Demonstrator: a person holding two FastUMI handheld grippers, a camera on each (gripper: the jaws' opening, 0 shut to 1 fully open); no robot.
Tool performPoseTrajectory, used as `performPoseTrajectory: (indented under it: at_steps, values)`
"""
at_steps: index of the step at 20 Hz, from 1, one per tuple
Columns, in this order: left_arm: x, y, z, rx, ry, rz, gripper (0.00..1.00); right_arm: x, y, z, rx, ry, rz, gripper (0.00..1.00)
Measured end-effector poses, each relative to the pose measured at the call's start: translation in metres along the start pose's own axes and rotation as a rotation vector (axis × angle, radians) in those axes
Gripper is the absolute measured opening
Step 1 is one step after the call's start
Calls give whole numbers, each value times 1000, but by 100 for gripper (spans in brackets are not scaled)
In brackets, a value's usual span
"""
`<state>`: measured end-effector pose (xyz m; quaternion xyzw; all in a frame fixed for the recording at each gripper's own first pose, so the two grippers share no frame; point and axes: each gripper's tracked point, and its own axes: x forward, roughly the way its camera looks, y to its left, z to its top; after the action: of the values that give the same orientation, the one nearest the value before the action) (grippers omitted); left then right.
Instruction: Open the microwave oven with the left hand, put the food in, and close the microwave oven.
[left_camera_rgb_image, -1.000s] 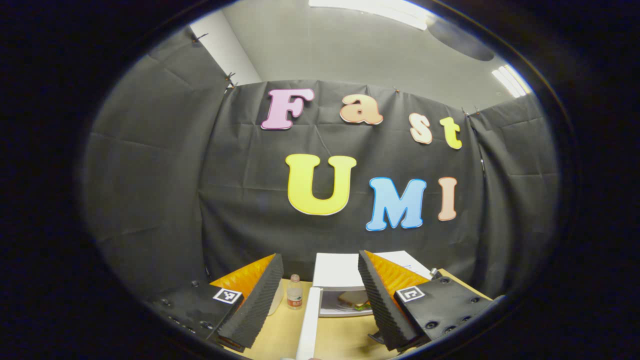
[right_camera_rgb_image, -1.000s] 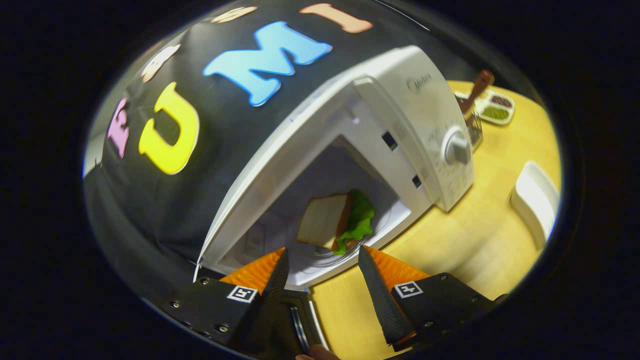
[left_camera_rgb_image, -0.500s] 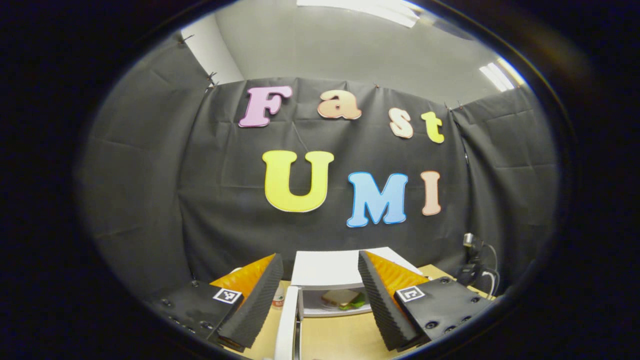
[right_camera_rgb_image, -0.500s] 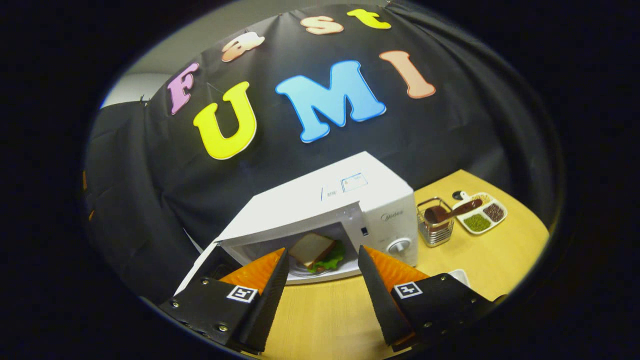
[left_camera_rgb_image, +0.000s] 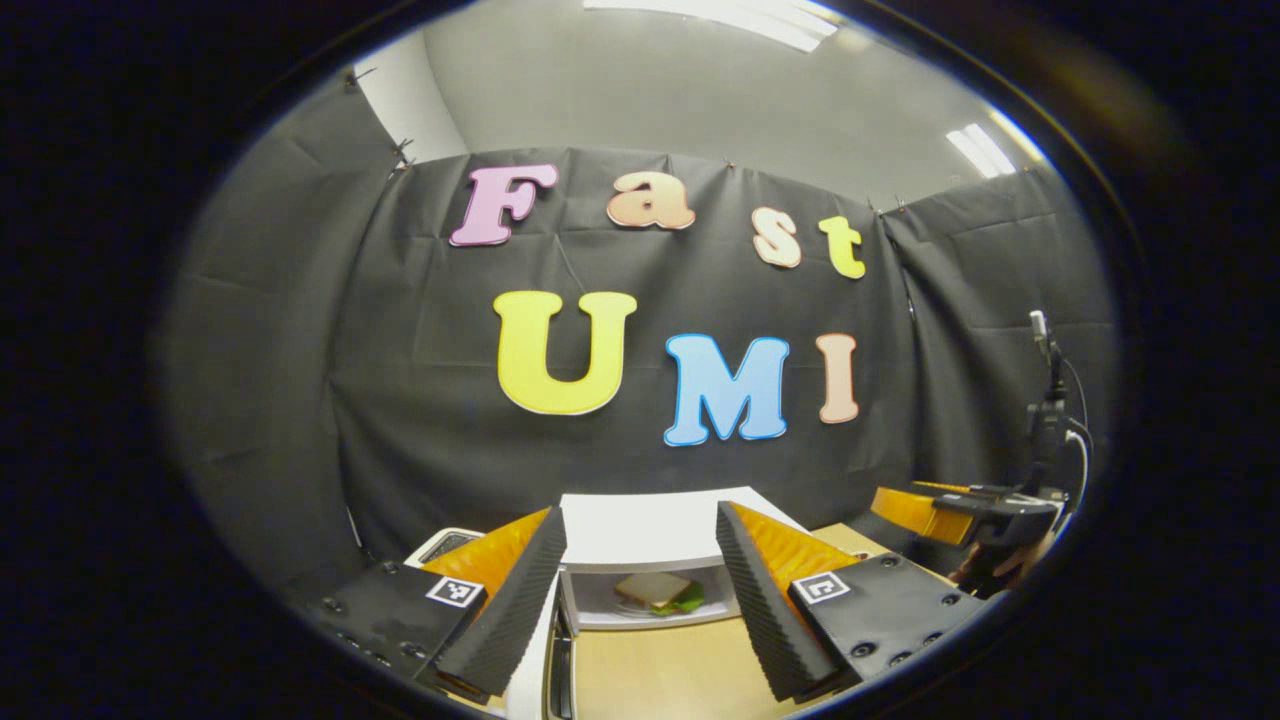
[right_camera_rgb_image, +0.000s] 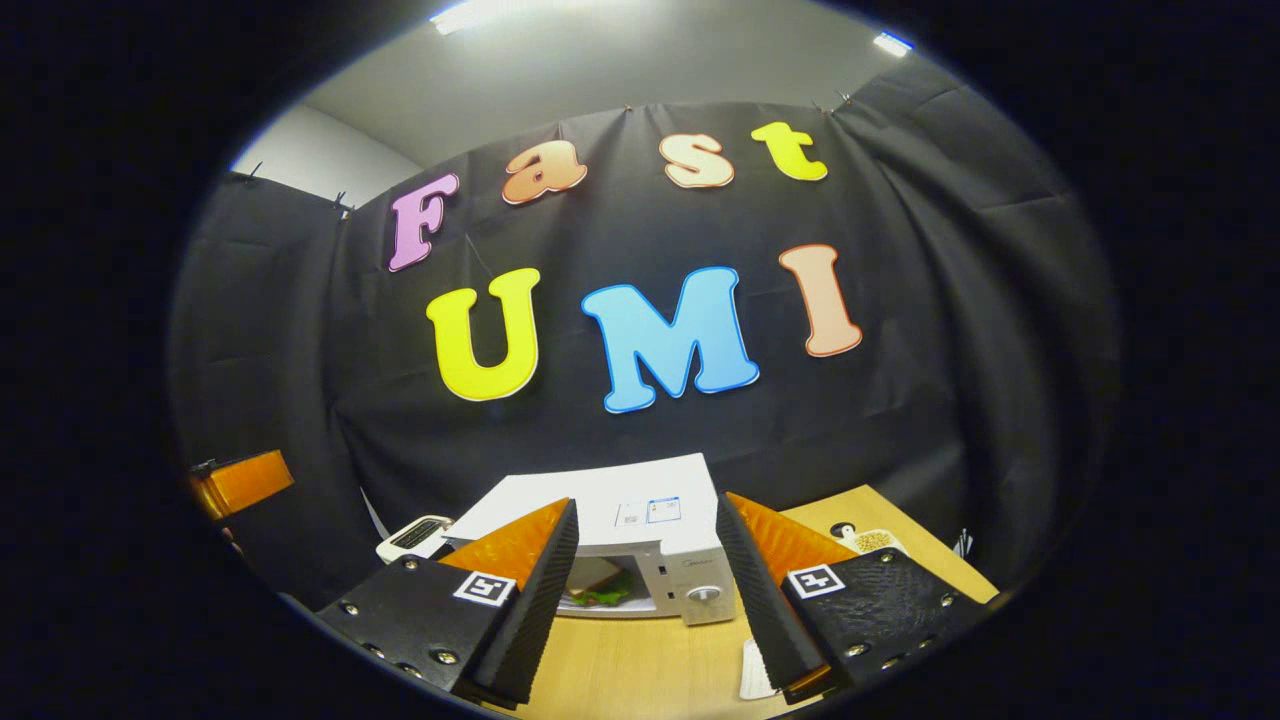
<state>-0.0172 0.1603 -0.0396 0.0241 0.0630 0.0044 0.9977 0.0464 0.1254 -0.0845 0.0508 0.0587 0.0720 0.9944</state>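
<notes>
Both grippers farther from microwave.

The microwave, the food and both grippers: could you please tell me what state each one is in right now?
Microwave: open, with its door swung out to the side.
Sandwich: inside the microwave, lying flat.
Left gripper: open, holding nothing, back from the microwave.
Right gripper: open, holding nothing, back from the microwave.
</notes>
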Motion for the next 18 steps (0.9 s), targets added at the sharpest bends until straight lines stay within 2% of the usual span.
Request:
performPoseTrajectory:
  at_steps: [1,5,10,11,12,15,17,18]
  values:
    - [-1,-3,1,3,-2,-4,94,-4,-4,6,-24,-15,-9,90]
    - [-7,-7,1,23,-7,2,94,-30,-6,34,-73,-60,-21,99]
    - [-25,-1,0,26,-15,21,94,-48,-10,59,-65,-101,-33,99]
    - [-27,-1,-3,23,-8,25,94,-48,-9,62,-62,-103,-31,96]
    - [-31,0,-6,22,0,25,94,-49,-8,63,-62,-106,-30,99]
    - [-41,2,-15,22,20,25,94,-55,-10,68,-69,-119,-29,99]
    - [-45,-4,-23,19,45,-3,59,-57,-9,67,-72,-118,-28,99]
    - [-49,3,-25,28,50,22,41,-58,-9,67,-70,-116,-27,99]
